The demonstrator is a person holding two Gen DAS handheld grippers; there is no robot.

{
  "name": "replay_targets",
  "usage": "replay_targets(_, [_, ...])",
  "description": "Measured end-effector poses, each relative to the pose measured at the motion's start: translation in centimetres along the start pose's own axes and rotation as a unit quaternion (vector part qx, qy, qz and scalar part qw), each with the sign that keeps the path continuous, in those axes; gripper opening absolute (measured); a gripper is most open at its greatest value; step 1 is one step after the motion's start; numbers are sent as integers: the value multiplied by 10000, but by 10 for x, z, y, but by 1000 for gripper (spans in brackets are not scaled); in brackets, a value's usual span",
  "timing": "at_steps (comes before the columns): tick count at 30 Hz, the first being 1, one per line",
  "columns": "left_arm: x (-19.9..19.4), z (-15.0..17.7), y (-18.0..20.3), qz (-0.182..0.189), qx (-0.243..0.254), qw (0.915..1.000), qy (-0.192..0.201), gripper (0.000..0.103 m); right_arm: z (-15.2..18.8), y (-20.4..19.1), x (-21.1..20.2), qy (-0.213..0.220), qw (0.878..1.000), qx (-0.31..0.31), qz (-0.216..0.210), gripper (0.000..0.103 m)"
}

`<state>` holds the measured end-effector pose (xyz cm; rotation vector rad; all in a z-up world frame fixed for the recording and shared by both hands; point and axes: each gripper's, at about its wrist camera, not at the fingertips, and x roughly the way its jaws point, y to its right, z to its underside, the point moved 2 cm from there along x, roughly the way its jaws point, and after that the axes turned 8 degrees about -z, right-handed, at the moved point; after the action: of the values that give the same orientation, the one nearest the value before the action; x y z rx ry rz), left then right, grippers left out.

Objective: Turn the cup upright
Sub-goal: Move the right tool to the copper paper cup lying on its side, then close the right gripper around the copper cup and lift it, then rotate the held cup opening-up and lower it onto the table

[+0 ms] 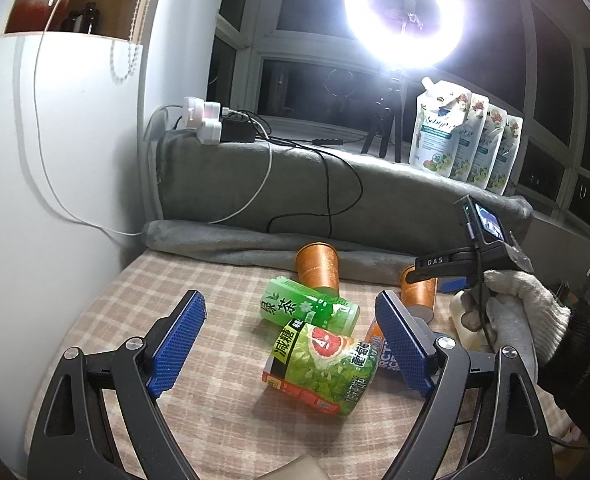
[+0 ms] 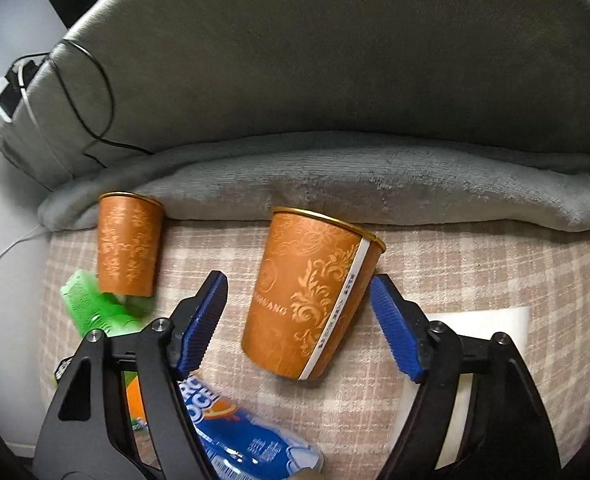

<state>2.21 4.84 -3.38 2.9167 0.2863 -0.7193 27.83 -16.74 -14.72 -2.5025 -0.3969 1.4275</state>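
Observation:
Two orange paper cups with gold rims stand rim up on the plaid cloth. The nearer cup (image 2: 311, 296) stands between my right gripper's (image 2: 299, 316) open blue fingers, which do not touch it; it leans slightly. In the left wrist view this cup (image 1: 419, 292) is partly hidden behind the right gripper body. The second cup (image 2: 129, 244) stands further left, also in the left wrist view (image 1: 319, 270). My left gripper (image 1: 291, 336) is open and empty, above the green cans.
A green tea can (image 1: 309, 308) and a green grapefruit can (image 1: 323, 368) lie on the plaid table (image 1: 215, 400). A blue-orange packet (image 2: 247, 436) lies under my right gripper. A white block (image 2: 479, 320) sits at right. A grey blanket (image 2: 335, 176) borders the back.

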Motion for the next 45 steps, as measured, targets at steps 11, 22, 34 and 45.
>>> replay_targets(11, [1,1,-1,-32,-43,10000,14,87,-6,-9,27,-176,9989,-227,359,72])
replay_targets(22, [0,0,-5,-74,-61,9999,38,87,-6,-21,23,-44,9983,-433,389,69])
replay_targets(34, [-5,0,1,-8,31,10000,15,87,6,-32,-55,651,9950,-740,-168,69])
replay_targets(45, [-5,6,18,437,86,9986,-302,87,79,-17,-128,614,9903,-931,-833,69])
